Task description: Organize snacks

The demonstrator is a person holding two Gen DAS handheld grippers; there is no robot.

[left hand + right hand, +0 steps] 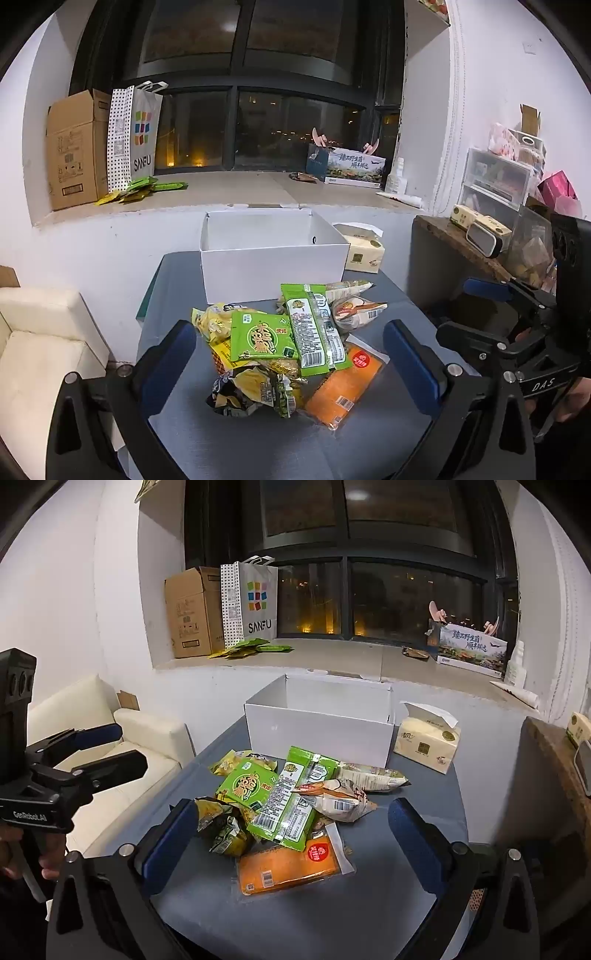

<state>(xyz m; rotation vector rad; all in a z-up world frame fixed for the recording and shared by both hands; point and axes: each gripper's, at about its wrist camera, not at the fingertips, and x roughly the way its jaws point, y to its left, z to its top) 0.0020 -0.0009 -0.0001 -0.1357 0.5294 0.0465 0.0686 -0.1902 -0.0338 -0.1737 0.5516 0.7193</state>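
A pile of snack packets lies on the grey table [236, 443]: a square green packet [264, 338], a long green packet [317, 328], an orange packet [345, 384], yellow and crumpled dark ones [251, 391], and pale ones [354, 310]. Behind the pile stands an open white box [273, 266], its visible inside bare. My left gripper [290, 354] is open, hovering with its fingers either side of the pile and holding nothing. My right gripper [293, 834] is open too, framing the orange packet [288, 867] and long green packet [291, 805]. Each gripper shows in the other's view, the right [465, 310] and the left [114, 749].
A tissue pack [426, 744] sits right of the white box [317, 734]. A cream sofa [140, 746] stands left of the table. The window sill holds a cardboard box [74, 151], a shopping bag [140, 136] and green sachets [140, 188]. A cluttered side table [480, 236] is at right.
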